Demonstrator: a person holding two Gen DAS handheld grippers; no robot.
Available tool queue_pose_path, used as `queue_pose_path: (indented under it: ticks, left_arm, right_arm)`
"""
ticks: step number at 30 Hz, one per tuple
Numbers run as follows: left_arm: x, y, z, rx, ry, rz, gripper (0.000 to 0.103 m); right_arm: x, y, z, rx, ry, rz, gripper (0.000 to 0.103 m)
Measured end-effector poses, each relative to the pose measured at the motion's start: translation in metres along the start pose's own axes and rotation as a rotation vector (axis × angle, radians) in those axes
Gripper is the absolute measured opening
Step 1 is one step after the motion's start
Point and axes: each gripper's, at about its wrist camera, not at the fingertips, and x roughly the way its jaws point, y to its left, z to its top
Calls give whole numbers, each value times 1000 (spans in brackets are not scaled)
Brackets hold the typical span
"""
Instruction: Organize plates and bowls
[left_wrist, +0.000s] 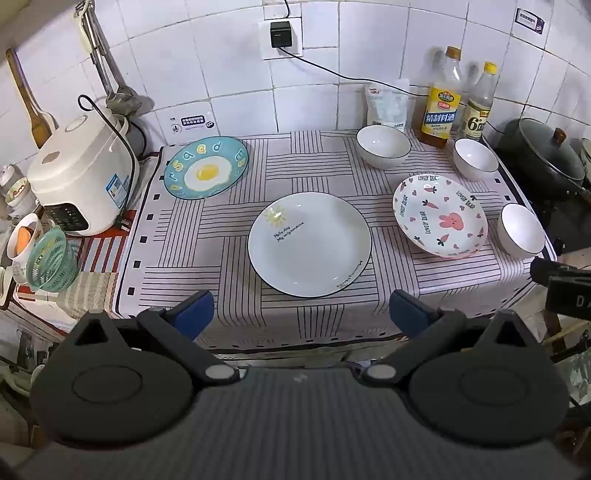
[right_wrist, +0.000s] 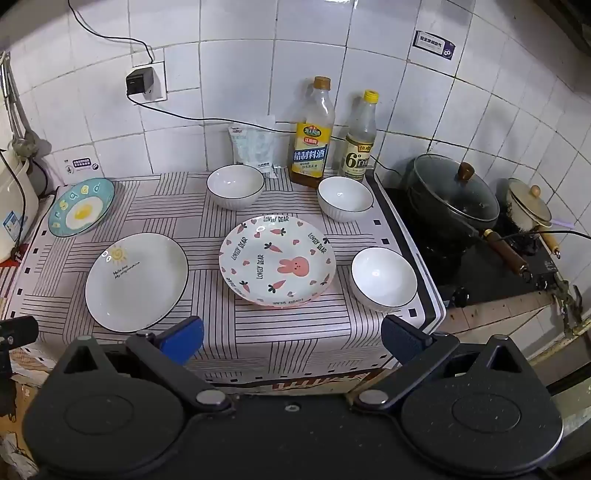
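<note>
Left gripper (left_wrist: 301, 314) jaws apart, empty; white sun plate (left_wrist: 309, 244) just ahead. Right gripper (right_wrist: 291, 339) jaws apart (nothing held); rabbit plate (right_wrist: 277, 261) ahead, white bowl (right_wrist: 383, 278) ahead-right.

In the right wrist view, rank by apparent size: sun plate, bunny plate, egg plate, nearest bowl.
1. sun plate and bunny plate, about alike
2. egg plate, farther away, so unsure
3. nearest bowl
</note>
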Motion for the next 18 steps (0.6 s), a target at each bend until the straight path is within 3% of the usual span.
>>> queue_pose_path:
  ticks: [9, 18]
  left_arm:
    - [-4, -2, -6, 26, -44, 20, 100]
    - [-6, 1, -8, -2, -64, -11, 101]
  right_arm:
    - [1, 1, 1, 1, 2, -7, 103]
    - [-3, 0, -2, -4, -4, -19, 103]
